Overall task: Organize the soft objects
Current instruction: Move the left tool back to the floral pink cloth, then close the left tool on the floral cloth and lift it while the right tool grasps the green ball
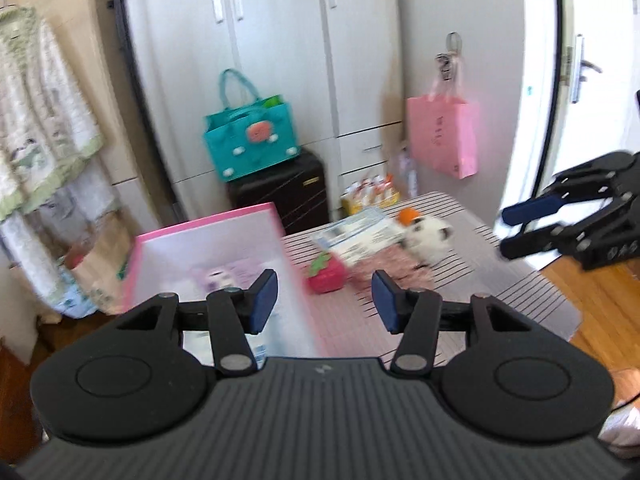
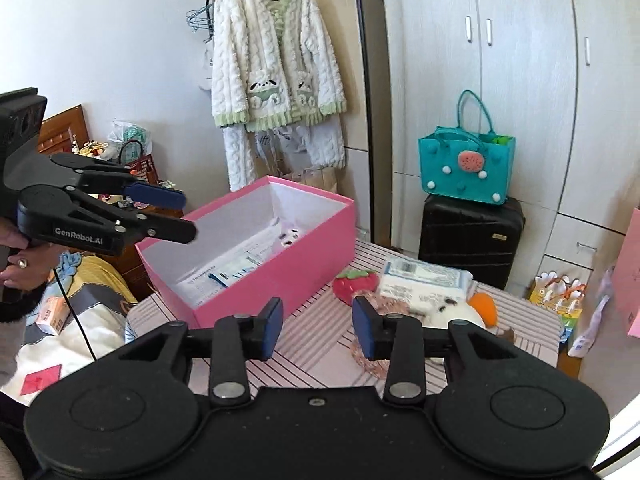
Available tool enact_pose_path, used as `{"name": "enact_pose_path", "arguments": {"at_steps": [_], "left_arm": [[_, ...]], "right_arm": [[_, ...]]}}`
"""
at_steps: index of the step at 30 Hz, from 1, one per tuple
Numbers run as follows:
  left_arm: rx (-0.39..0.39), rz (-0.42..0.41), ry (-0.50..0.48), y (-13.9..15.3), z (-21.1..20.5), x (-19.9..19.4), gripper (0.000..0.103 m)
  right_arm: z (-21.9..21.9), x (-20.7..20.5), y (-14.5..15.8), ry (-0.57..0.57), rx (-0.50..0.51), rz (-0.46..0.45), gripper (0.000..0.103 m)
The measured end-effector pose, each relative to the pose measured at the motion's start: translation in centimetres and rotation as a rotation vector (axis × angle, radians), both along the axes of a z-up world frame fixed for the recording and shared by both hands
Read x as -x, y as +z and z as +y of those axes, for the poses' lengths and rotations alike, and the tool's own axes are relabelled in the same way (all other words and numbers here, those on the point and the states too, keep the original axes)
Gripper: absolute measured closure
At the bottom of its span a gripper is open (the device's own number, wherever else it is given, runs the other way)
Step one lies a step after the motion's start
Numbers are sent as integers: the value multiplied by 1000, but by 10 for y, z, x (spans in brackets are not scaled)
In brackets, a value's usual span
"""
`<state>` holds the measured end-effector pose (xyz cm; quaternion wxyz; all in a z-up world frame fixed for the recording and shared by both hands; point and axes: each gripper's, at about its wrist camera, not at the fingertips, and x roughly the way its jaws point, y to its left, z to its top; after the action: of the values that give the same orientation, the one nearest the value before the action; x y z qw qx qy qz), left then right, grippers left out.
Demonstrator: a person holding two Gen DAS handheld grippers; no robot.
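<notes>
A pink box [image 2: 280,256] stands open on the striped table [image 2: 320,344]; inside lie a small white plush [image 2: 290,237] and paper packs. Beside it lie a red strawberry plush [image 2: 354,285], a tissue pack [image 2: 424,280], a white plush with an orange carrot [image 2: 452,312] and a pink fuzzy item [image 2: 374,360]. My left gripper [image 1: 324,300] is open and empty above the box's near edge [image 1: 208,232]; it also shows in the right wrist view [image 2: 188,216]. My right gripper [image 2: 318,328] is open and empty above the table, short of the plushes; it also shows in the left wrist view [image 1: 504,232].
A black suitcase [image 2: 472,240] with a teal bag [image 2: 466,168] stands behind the table. A fluffy jacket [image 2: 276,68] hangs on a rack at the left. A pink bag [image 1: 444,136] hangs on the cabinet. Drink cartons [image 2: 558,292] sit on the floor.
</notes>
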<state>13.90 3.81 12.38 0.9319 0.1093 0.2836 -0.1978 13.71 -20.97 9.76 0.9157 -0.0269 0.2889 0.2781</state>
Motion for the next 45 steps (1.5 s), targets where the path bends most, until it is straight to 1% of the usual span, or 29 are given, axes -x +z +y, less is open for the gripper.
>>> {"name": "enact_pose_path", "arguments": {"at_steps": [2,4,7,9,13,14,18,21,23,26,29,32,37,40,41,42,43,44,45], "left_arm": [[24,-9,-31,-8,-17,1,52],[54,0,-55,-17,-32,-2,52],[86,11,-60,-29,-52,-9,52],[89,14,-53,-38,-65,-14,50],[87,31,-51,-56,-89,-25,43],[88,40,-47,-62,-96,-30,41],[84,80,-44,-84,-122,-51,40],[86,110,-47,-100,-137,-66,38],[78,110,-27,-110,-143,-77,37],[47,99,14,-124,-148,-91,35],[41,120,35,-135,-149,-102,31],[23,127,15,-143,-151,-108,28],[13,154,4,-155,-152,-109,28],[-3,136,17,-159,-154,-109,28],[-4,131,22,-160,-155,-110,35],[-1,134,27,-161,-155,-111,45],[5,142,33,-162,-154,-112,53],[9,151,33,-163,-153,-112,72],[9,163,35,-164,-152,-113,79]], "right_arm": [[-6,1,-11,-6,-7,8,58],[-12,-2,-22,-15,-15,26,56],[-22,-8,-38,-23,-19,50,54],[-27,-12,-46,-31,-17,56,50],[-37,-19,-67,-42,22,27,41],[-39,-21,-72,-46,31,26,41],[-49,-33,-93,-71,45,28,41],[-57,-39,-107,-77,49,13,41],[-59,-45,-114,-77,51,9,40],[-63,-54,-124,-72,51,8,40],[-63,-64,-131,-60,54,14,40],[-61,-70,-135,-45,56,10,40],[-61,-80,-137,-32,51,18,40],[-60,-82,-135,-27,63,12,40],[-60,-82,-134,-26,68,8,40],[-60,-81,-133,-24,69,5,40],[-61,-81,-131,-22,71,4,40],[-62,-82,-130,-21,73,4,40],[-63,-83,-129,-19,77,5,40]]}}
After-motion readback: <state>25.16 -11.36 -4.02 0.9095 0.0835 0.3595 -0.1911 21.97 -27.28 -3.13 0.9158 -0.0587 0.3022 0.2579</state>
